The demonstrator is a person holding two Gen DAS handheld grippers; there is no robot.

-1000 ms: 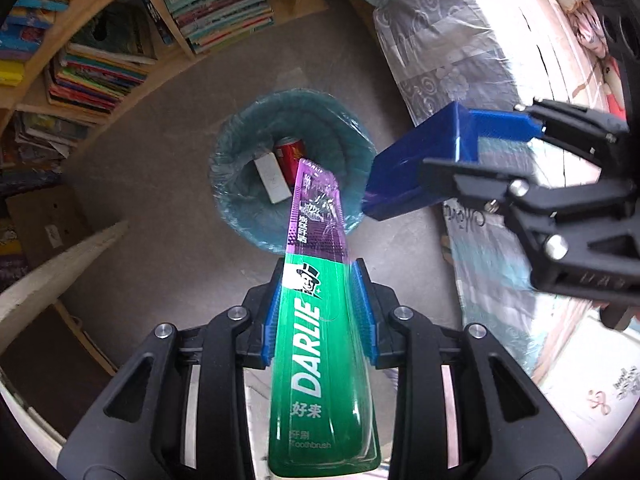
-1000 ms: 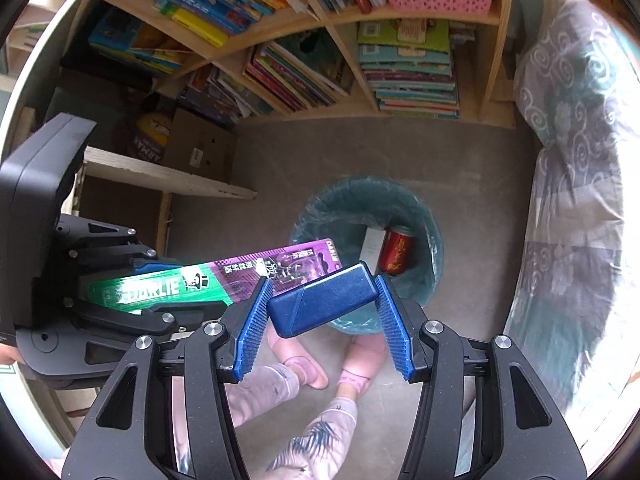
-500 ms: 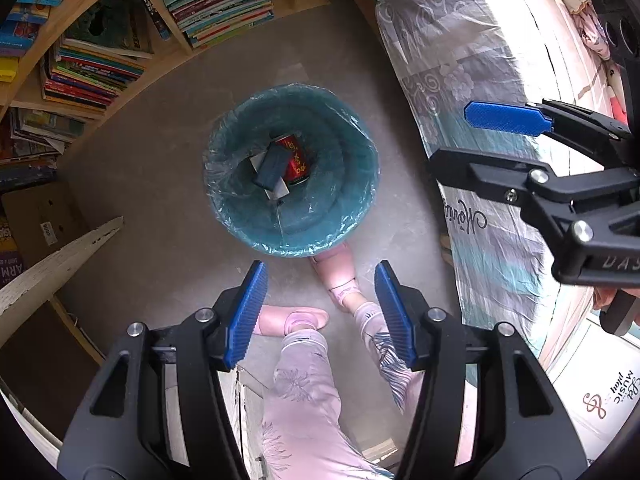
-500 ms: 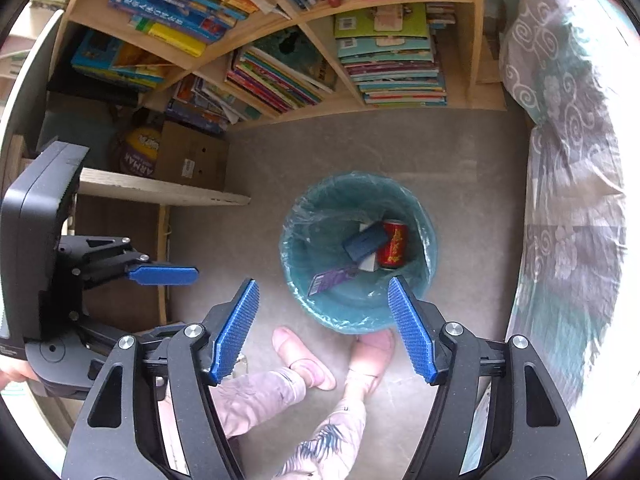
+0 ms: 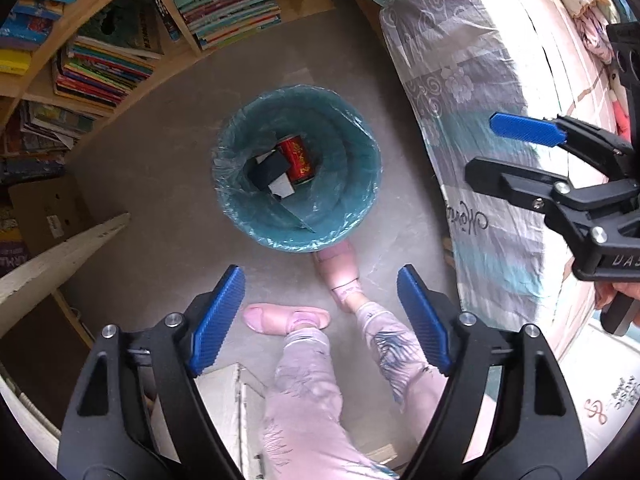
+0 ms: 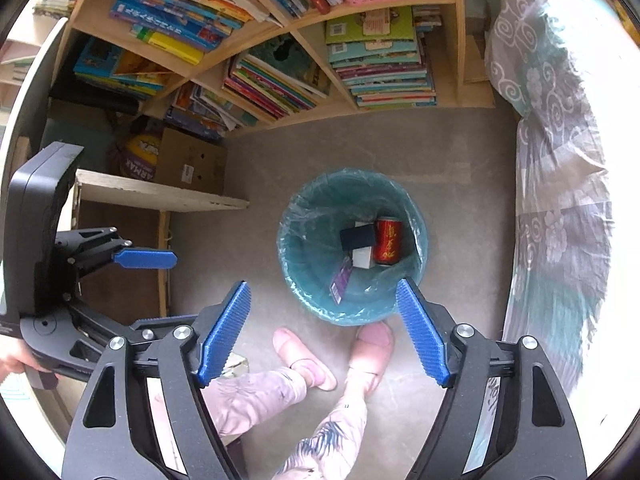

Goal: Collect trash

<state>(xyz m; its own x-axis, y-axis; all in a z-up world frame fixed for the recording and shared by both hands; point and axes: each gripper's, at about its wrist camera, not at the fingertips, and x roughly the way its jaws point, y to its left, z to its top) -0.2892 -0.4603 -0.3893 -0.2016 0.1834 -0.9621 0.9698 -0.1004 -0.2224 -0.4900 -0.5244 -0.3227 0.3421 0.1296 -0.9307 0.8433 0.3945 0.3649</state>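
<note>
We are holding both the left gripper (image 5: 320,316) and right gripper (image 6: 324,332) wide open and empty above the bin (image 6: 352,312), risking kicking it with the slippered foot (image 6: 370,344) touching its rim.

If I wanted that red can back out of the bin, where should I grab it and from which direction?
Grip the red can across its round body near the upper end, coming straight down through the bin opening. It leans against the bin wall on one side with a dark box close on the other, so a sideways approach looks blocked.
</note>
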